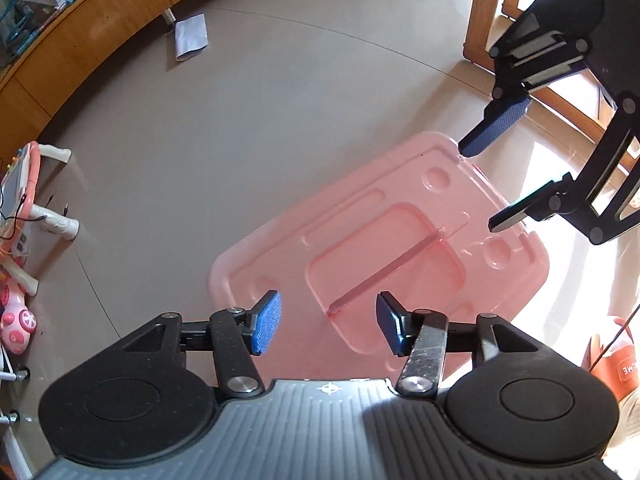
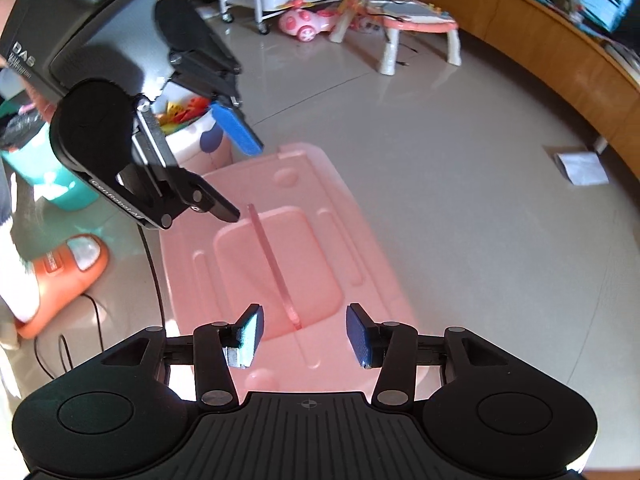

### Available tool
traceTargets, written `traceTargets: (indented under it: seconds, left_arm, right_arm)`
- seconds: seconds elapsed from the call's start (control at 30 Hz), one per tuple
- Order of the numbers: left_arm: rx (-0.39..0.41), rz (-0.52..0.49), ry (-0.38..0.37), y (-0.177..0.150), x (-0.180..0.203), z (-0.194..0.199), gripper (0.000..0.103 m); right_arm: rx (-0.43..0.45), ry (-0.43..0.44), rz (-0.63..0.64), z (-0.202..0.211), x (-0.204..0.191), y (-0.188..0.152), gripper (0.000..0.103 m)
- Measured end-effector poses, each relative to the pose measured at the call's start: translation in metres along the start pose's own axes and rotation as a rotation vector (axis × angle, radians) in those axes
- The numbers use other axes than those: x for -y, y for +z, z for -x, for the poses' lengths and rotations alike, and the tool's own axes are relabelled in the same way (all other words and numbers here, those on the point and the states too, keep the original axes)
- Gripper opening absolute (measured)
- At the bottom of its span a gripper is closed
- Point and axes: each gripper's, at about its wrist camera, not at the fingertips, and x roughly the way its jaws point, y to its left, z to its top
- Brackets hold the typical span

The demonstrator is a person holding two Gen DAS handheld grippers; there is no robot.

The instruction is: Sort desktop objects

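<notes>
Pink storage box lid (image 1: 380, 240) lies flat on the glossy beige tiled floor (image 1: 200, 140), a ridge running along its recessed middle. Going left to right in the left wrist view: a pink toy table (image 1: 24, 192) and a pink toy car (image 1: 18, 326) at the edge, curved wooden cabinet (image 1: 80, 36) behind, a white paper (image 1: 191, 36) on the tiles, then the lid, then a wooden door frame (image 1: 480, 12). Left gripper (image 1: 328, 324) hovers over the lid's near end, fingers spread wide, holding nothing. Right gripper (image 2: 304, 334) hangs over the opposite end, likewise wide apart and empty. An orange slipper (image 2: 60, 276) rests beside the lid.
</notes>
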Motion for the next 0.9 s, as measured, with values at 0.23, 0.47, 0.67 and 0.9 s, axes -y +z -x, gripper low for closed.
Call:
traceTargets:
  seconds: [0.23, 0.47, 0.67, 0.9]
  left_arm:
    - [0.065, 0.157, 0.061, -0.025, 0.020, 0.051, 0.090]
    - [0.044, 0.368, 0.096, -0.059, 0.038, 0.077, 0.092]
    - [0.050, 0.427, 0.105, -0.096, 0.058, 0.088, 0.092]
    - [0.052, 0.431, 0.130, -0.128, 0.079, 0.082, 0.092]
  right_arm:
    - [-0.043, -0.081, -0.148, 0.017, -0.023, -0.022, 0.043]
    - [-0.011, -0.153, -0.256, 0.031, -0.054, -0.030, 0.048]
    - [0.005, -0.227, -0.329, 0.040, -0.080, -0.046, 0.049]
    - [-0.018, -0.251, -0.445, 0.030, -0.106, -0.075, 0.052]
